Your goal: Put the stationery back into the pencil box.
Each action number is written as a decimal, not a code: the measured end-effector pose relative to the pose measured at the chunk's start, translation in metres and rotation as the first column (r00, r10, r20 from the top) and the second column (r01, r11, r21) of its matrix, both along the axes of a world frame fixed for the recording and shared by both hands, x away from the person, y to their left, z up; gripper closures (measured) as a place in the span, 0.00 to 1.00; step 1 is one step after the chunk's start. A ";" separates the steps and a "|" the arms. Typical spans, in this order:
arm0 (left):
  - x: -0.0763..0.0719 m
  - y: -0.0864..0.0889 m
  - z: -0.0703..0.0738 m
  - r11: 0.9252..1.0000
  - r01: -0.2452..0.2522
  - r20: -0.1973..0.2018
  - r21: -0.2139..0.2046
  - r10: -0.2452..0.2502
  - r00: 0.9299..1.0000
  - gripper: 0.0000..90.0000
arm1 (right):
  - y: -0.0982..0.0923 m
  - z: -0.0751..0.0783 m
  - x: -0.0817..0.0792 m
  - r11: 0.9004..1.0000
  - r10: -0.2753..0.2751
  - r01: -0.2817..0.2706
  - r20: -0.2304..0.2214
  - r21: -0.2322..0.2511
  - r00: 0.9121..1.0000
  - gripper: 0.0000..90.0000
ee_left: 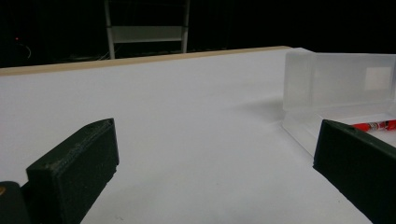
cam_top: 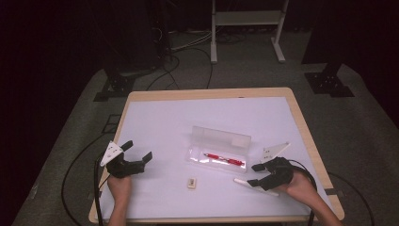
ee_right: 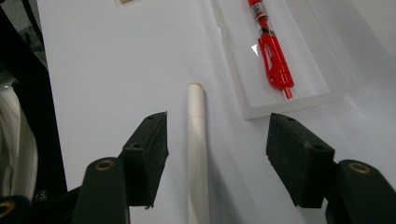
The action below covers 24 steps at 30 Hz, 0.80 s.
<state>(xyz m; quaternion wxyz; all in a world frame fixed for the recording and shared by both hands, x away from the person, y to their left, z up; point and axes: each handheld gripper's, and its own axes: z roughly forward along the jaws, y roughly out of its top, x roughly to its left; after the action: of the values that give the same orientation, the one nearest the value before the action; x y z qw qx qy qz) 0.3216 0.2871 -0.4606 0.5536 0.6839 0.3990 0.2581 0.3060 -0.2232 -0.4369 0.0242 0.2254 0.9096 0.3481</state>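
Observation:
An open clear plastic case (cam_top: 221,153) lies at the table's middle, its lid standing up behind it. A red pen (cam_top: 224,159) rests in its tray. A white pen (cam_top: 244,182) lies on the table just right of the case's front. My right gripper (cam_top: 255,174) is open around that white pen's near end. In the right gripper view the white pen (ee_right: 196,135) runs between the jaws, closer to the left one and touching neither. The red pen (ee_right: 272,53) and the case (ee_right: 289,100) lie beyond. My left gripper (cam_top: 138,150) is open and holds nothing, left of the case (ee_left: 336,84).
A small tan eraser (cam_top: 191,182) lies in front of the case. The white table top (cam_top: 160,117) has a wooden rim. Cables trail from both grippers over the near edge. A white stand (cam_top: 247,19) and black bases sit on the floor beyond.

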 end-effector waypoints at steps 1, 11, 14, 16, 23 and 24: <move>0.000 0.000 0.000 1.000 0.000 0.000 0.000 0.000 1.000 0.00 | 0.000 -0.001 -0.001 1.000 0.000 0.000 -0.002 -0.003 1.000 0.43; 0.000 0.000 0.000 1.000 -0.002 -0.001 -0.001 0.002 1.000 0.00 | -0.004 -0.008 -0.008 1.000 0.004 -0.005 -0.015 -0.010 1.000 0.50; 0.000 0.000 0.000 1.000 0.000 0.001 0.001 0.000 1.000 0.00 | -0.005 -0.011 -0.010 1.000 0.005 -0.005 -0.021 -0.013 1.000 0.53; 0.000 0.000 0.000 1.000 0.000 0.000 0.003 0.000 1.000 0.00 | -0.005 -0.013 -0.012 1.000 0.005 -0.005 -0.025 -0.013 1.000 0.54; 0.000 0.000 0.000 1.000 0.000 0.001 0.003 0.000 1.000 0.00 | -0.005 -0.017 -0.015 1.000 0.018 -0.019 -0.031 -0.017 0.999 0.61; 0.000 0.000 0.000 1.000 0.000 0.000 0.002 0.000 1.000 0.00 | -0.004 -0.018 -0.015 1.000 0.018 -0.019 -0.031 -0.019 0.999 0.62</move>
<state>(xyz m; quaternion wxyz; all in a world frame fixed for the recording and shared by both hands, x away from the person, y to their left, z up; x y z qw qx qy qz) 0.3214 0.2868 -0.4606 0.5530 0.6842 0.3990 0.2585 0.2908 -0.2276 -0.4548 0.0091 0.2221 0.9152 0.3362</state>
